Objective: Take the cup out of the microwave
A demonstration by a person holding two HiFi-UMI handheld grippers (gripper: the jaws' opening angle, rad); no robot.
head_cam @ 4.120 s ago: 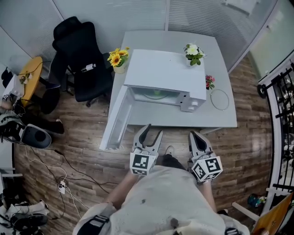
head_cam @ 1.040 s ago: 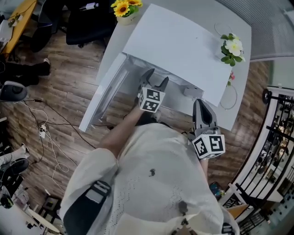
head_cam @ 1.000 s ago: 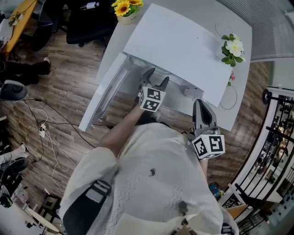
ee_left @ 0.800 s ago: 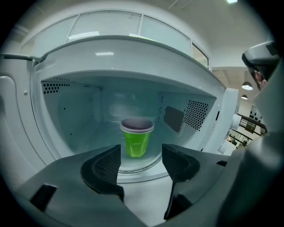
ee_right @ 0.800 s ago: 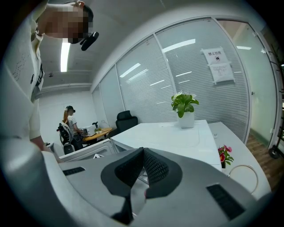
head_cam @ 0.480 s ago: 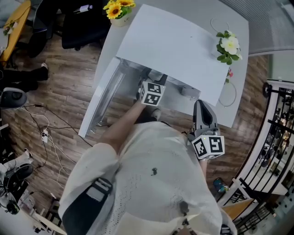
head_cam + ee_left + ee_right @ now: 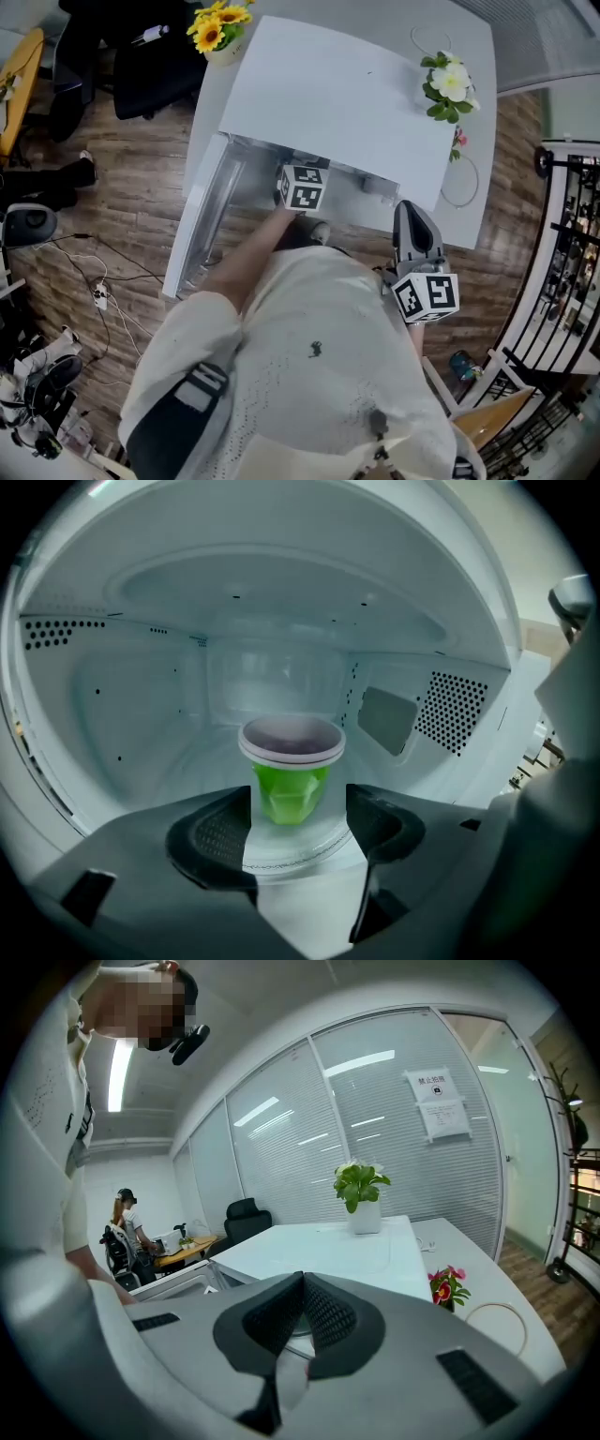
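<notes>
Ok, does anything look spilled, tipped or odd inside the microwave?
Nothing stands out. The green cup stands upright on the glass turntable, no spill shows around it, and the microwave cavity looks clean and undamaged.

An office: glass partitions (image 7: 375, 1119), swivel chair (image 7: 246, 1218), white desk (image 7: 375, 23).

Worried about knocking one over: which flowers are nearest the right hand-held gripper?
The pink flowers beside the microwave; the white flowers and sunflowers stand farther away.

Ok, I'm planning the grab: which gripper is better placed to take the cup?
Left. The left gripper is inside the microwave, jaws having just opened wider, with the green cup upright straight ahead, untouched. The right gripper is shut, outside it.
</notes>
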